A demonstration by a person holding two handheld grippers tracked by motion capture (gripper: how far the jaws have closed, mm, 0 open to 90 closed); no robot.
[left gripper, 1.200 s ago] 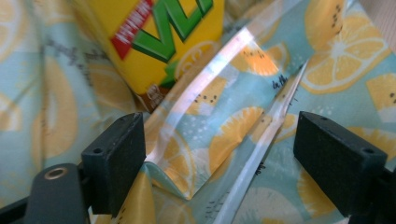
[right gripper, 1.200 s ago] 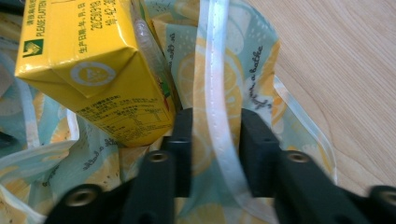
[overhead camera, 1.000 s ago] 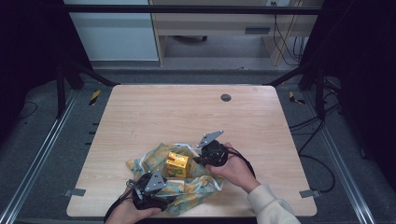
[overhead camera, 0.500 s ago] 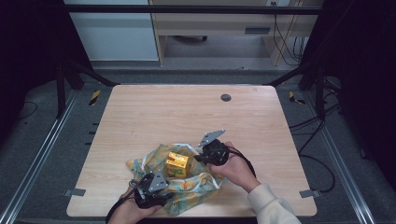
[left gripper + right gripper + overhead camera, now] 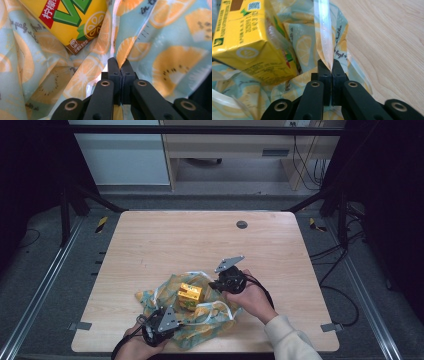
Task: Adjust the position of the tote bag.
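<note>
Since a second ago, left gripper jaws have just been closing, now pinching the lemon-print bag; right gripper clamps the bag's opposite edge; the yellow carton sits between them.

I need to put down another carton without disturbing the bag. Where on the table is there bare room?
The table is bare across its whole far half, from the fruit-print bag up to the round grommet, and along the right edge. It is crowded at the near middle: the bag, the yellow carton, the left gripper and right gripper, both clamped on the bag's fabric.
</note>
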